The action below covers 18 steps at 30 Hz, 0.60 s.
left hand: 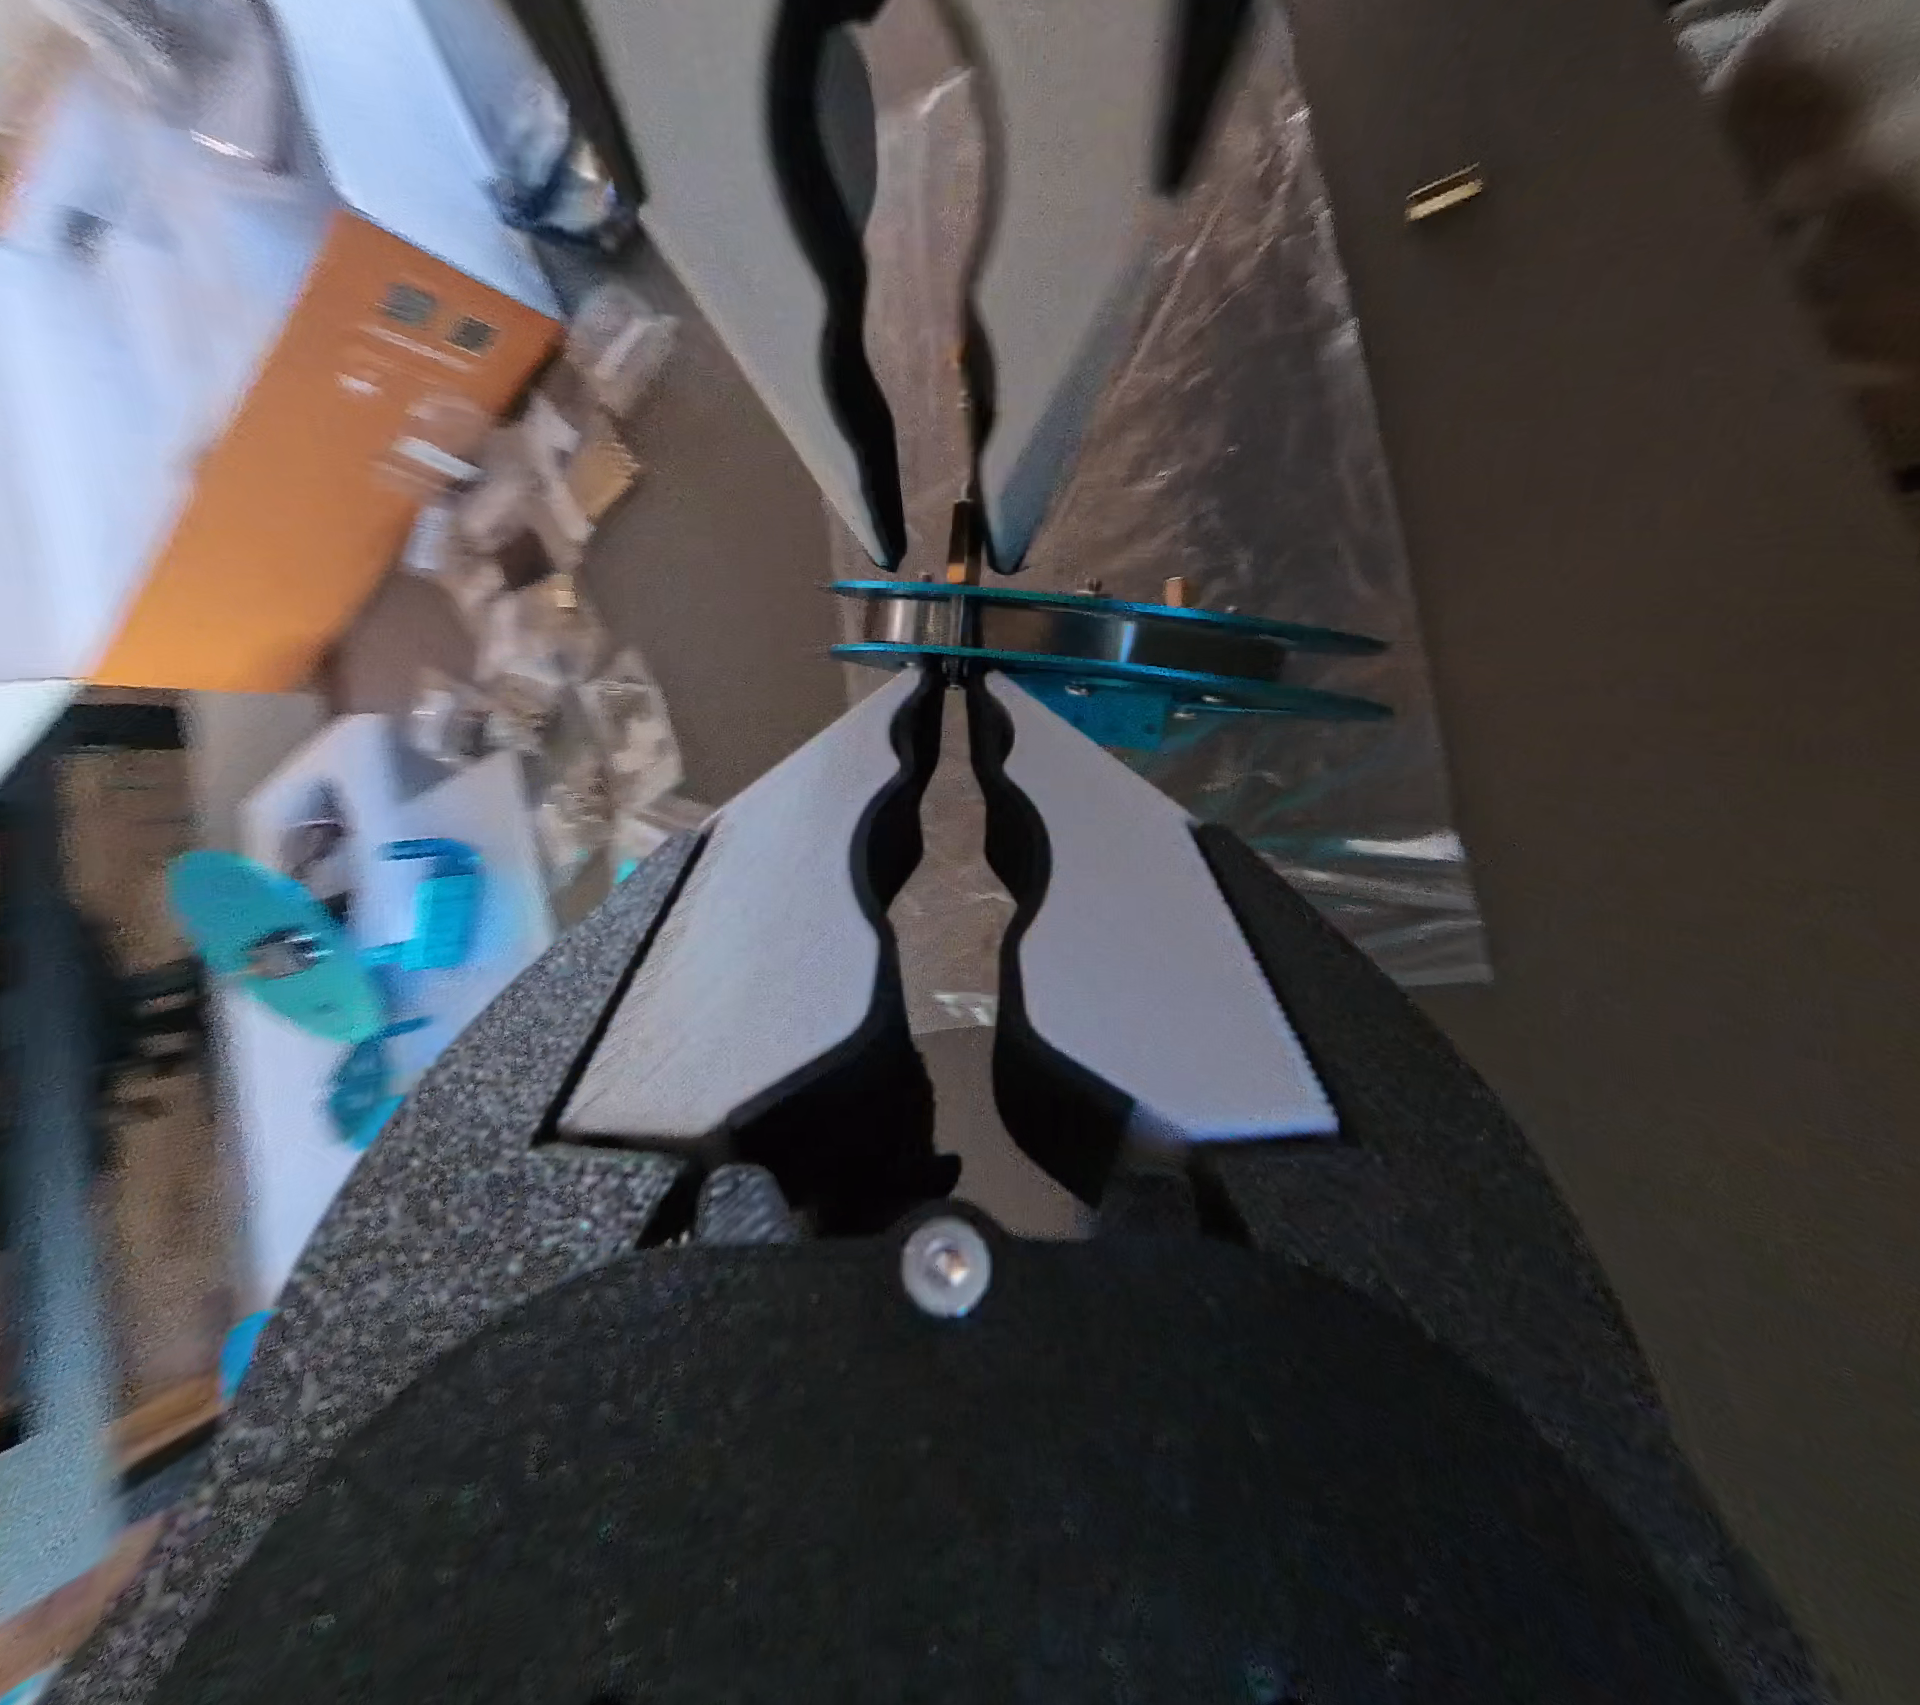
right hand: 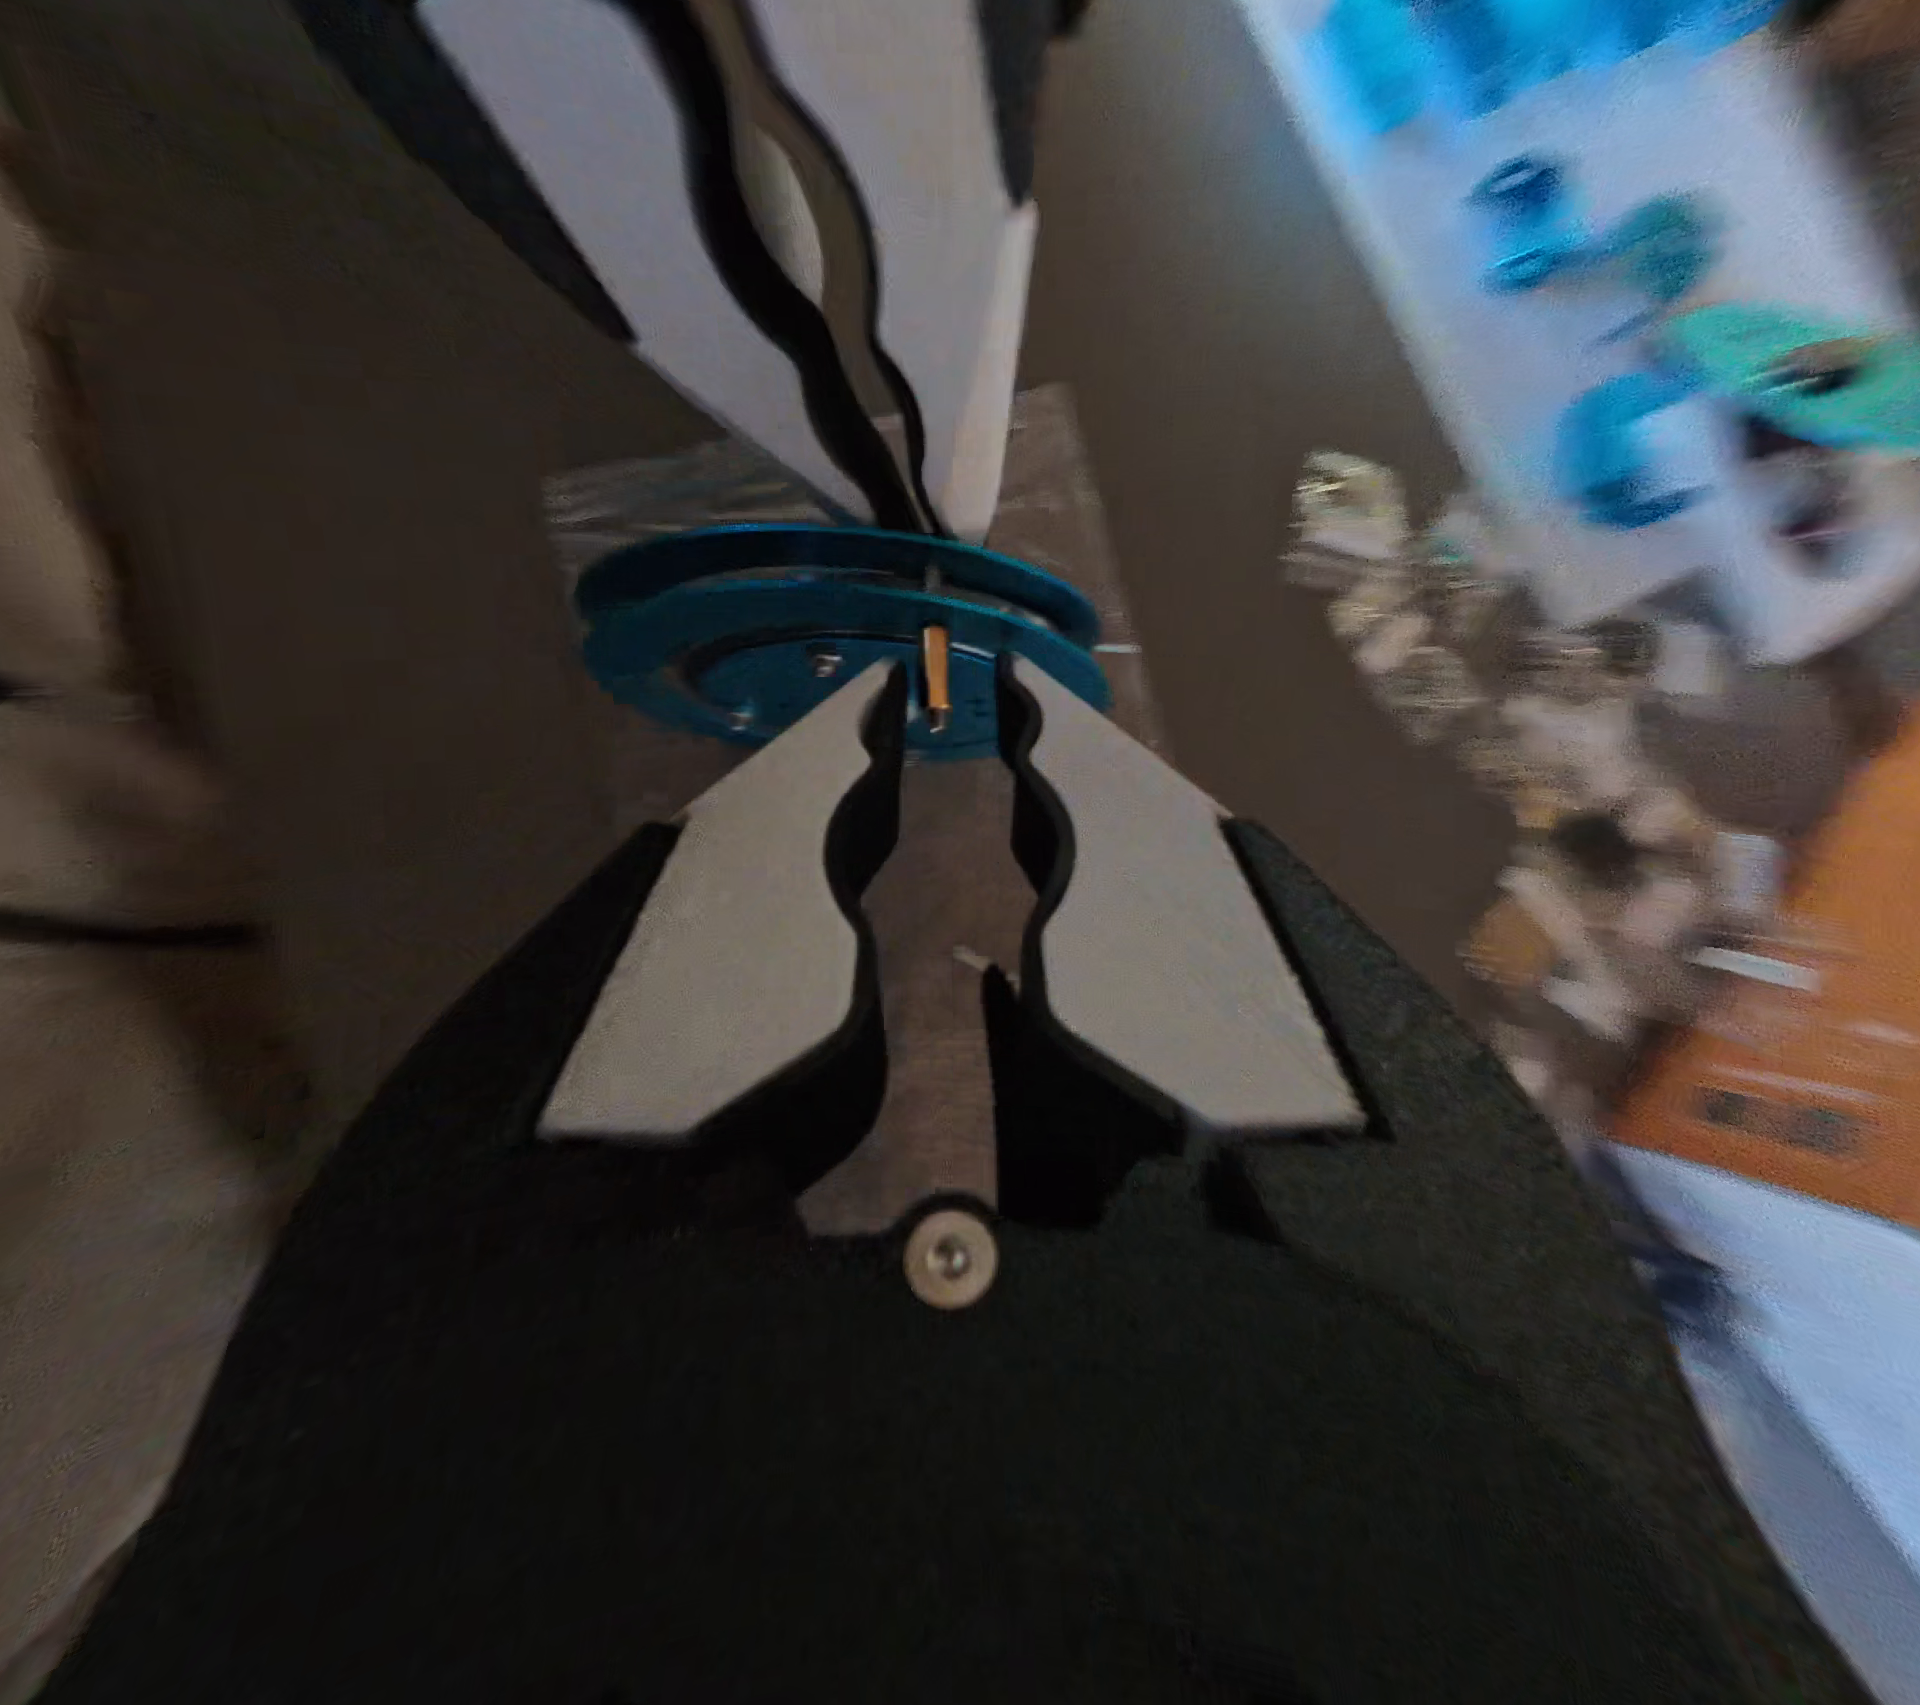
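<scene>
A blue two-plate disc assembly (left hand: 1195,616) with a metal ring between the plates is held in the air. My left gripper (left hand: 948,684) is shut on its near rim. It reaches in from the top of the right wrist view (right hand: 930,523), where the assembly (right hand: 727,616) also shows. A brass standoff (right hand: 935,668) stands on the upper plate, between the tips of my right gripper (right hand: 948,689). The jaws are a little apart, with a gap on each side of it. In the left wrist view, my right gripper (left hand: 945,562) comes from above around the standoff (left hand: 962,538).
A clear plastic bag (left hand: 1299,408) lies on the brown table (left hand: 1610,720) under the assembly. A loose brass standoff (left hand: 1444,192) lies farther off. An orange box (left hand: 312,450), small bags of parts (left hand: 540,616) and a white tray of blue parts (right hand: 1558,201) sit to one side, blurred. Only a small space, under 4 cm, lies between the two pairs of fingers.
</scene>
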{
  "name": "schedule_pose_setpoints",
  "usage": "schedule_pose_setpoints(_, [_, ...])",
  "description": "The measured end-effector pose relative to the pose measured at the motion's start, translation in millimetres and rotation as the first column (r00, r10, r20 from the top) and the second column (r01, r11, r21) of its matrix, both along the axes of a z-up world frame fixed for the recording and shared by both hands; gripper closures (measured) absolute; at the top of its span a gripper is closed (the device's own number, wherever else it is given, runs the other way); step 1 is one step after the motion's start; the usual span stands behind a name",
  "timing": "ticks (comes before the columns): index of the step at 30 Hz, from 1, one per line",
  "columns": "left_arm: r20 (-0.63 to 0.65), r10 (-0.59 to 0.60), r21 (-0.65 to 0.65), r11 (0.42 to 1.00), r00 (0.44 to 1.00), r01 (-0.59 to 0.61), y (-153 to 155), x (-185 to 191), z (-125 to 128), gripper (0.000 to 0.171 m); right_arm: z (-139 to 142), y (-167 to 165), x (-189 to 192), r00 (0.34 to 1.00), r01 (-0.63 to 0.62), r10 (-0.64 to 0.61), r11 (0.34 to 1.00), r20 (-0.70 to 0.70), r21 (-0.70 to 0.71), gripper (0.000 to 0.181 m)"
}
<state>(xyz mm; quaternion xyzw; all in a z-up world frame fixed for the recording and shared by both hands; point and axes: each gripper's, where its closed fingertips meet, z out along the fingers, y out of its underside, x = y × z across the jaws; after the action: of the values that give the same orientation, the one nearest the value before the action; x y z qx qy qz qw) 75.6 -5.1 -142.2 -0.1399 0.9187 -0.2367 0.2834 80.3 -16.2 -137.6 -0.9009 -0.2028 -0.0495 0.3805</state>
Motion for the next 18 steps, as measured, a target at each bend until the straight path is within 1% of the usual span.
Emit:
schedule_pose_setpoints(1, [-0.079,0.0,-0.04,0.999,0.997,-0.004,0,-1,-1,0.169,1,1,0,0.995,0.014,-0.017,0.999,0.094,0.034,0.165])
schedule_pose_setpoints(2, [-0.162,-0.004,-0.078,0.997,0.987,-0.009,-1,-2,-1,0.169,-1,0,-1,0.984,0.021,-0.028,0.999,0.176,0.045,0.157])
schedule_pose_setpoints(3, [-0.243,-0.017,-0.114,0.993,0.97,-0.011,-2,-4,-1,0.169,-5,0,0,0.965,0.029,-0.039,0.999,0.26,0.041,0.148])
schedule_pose_setpoints(4, [-0.323,-0.029,-0.147,0.989,0.946,-0.02,-2,-7,-1,0.169,-10,-1,3,0.936,0.032,-0.041,0.999,0.35,0.034,0.145])
schedule_pose_setpoints(6, [-0.456,-0.05,-0.198,0.979,0.888,-0.047,-3,-11,-1,0.169,-12,-1,5,0.862,0.009,-0.031,0.999,0.506,0.046,0.151])
schedule_pose_setpoints(8, [-0.568,-0.061,-0.247,0.964,0.821,-0.099,-6,-13,0,0.169,-7,1,1,0.791,-0.04,-0.018,0.996,0.611,0.08,0.167])
schedule_pose_setpoints(10, [-0.648,-0.083,-0.29,0.946,0.757,-0.144,-9,-16,1,0.169,-5,1,1,0.717,-0.057,-0.02,0.995,0.697,0.087,0.168])
schedule_pose_setpoints(11, [-0.671,-0.091,-0.307,0.937,0.736,-0.164,-9,-16,1,0.169,-4,2,2,0.679,-0.068,-0.02,0.994,0.734,0.09,0.169])
schedule_pose_setpoints(13, [-0.699,-0.1,-0.329,0.924,0.708,-0.194,-11,-16,2,0.169,0,3,6,0.591,-0.088,-0.029,0.991,0.806,0.1,0.175])
schedule_pose_setpoints(14, [-0.701,-0.1,-0.333,0.921,0.706,-0.201,-11,-15,2,0.169,1,3,6,0.563,-0.096,-0.022,0.991,0.826,0.092,0.175])
schedule_pose_setpoints(15, [-0.68,-0.095,-0.331,0.925,0.727,-0.188,-11,-14,1,0.169,1,3,8,0.559,-0.093,-0.021,0.992,0.829,0.087,0.176])
schedule_pose_setpoints(16, [-0.636,-0.085,-0.321,0.933,0.767,-0.162,-10,-11,0,0.169,0,3,9,0.594,-0.082,-0.017,0.993,0.805,0.081,0.176])
schedule_pose_setpoints(17, [-0.574,-0.077,-0.296,0.948,0.815,-0.119,-10,-10,-1,0.169,-1,2,10,0.678,-0.064,-0.008,0.996,0.735,0.069,0.177])
schedule_pose_setpoints(18, [-0.491,-0.073,-0.257,0.964,0.868,-0.064,-10,-9,-1,0.169,-3,1,8,0.798,-0.04,0.006,0.998,0.602,0.044,0.178])
